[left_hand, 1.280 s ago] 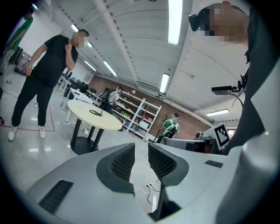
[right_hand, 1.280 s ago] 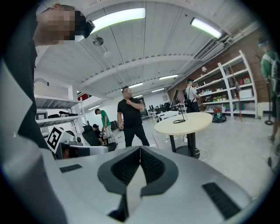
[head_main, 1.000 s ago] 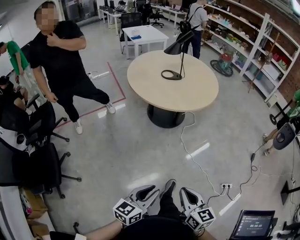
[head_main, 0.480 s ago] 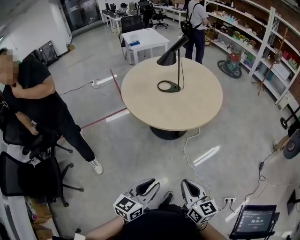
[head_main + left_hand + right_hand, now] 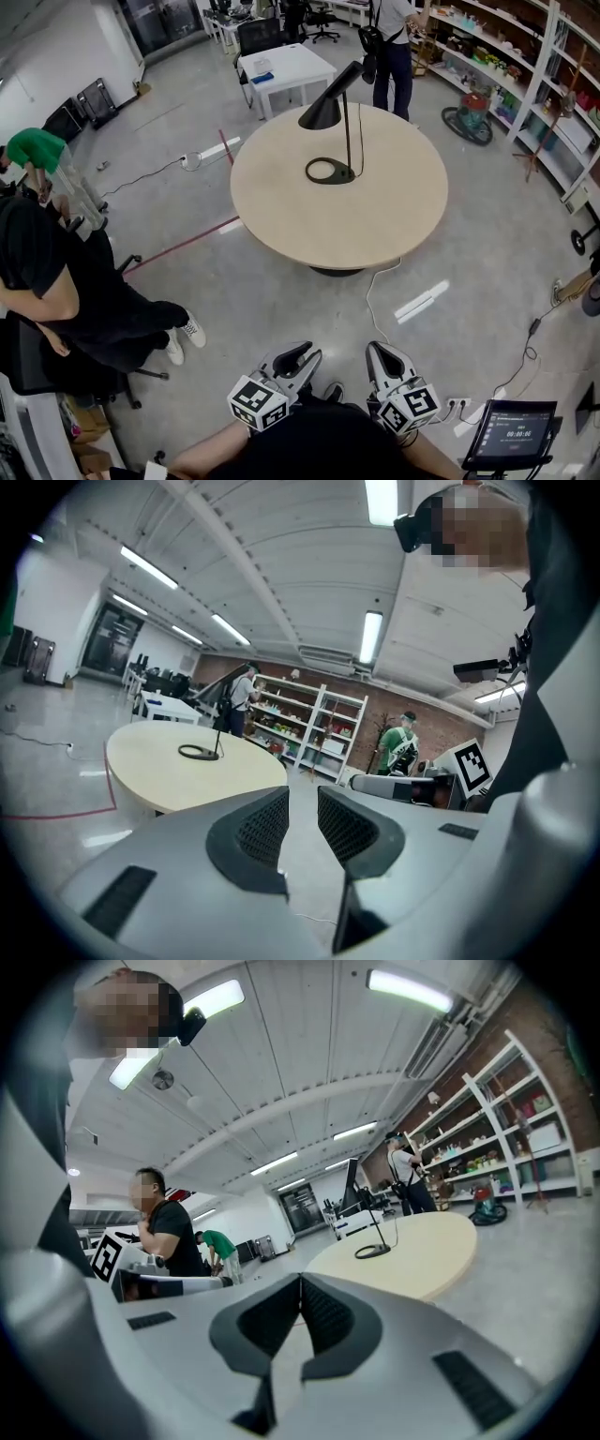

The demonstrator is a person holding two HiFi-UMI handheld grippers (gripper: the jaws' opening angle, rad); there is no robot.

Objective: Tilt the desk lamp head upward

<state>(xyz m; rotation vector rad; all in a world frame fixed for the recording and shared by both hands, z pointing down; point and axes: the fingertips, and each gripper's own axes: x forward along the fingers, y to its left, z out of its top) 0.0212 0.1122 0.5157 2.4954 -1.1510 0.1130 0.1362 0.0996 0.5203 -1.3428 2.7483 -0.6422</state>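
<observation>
A black desk lamp stands on the round beige table [image 5: 375, 216], far ahead of me. Its ring base [image 5: 330, 171] lies near the table's middle. The cone head [image 5: 322, 110] hangs on a slanted arm and tilts down to the left. The lamp is small in the left gripper view [image 5: 200, 751] and in the right gripper view [image 5: 372, 1250]. My left gripper [image 5: 301, 355] and right gripper [image 5: 379, 353] are held low in front of me, over the floor and well short of the table. Both are shut with nothing between the jaws [image 5: 302, 803] [image 5: 300, 1290].
A person in black [image 5: 66, 300] sits at the left by office chairs. Another in green [image 5: 36, 150] bends further back, and one stands at the shelves [image 5: 392, 42]. A lamp cable [image 5: 375, 309] runs over the floor to a power strip [image 5: 457, 405]. A tablet [image 5: 511, 442] stands at bottom right.
The table and lamp have come closer and sit more centred in the head view. The person in black has slid to the left edge. Both grippers stay shut and low.
</observation>
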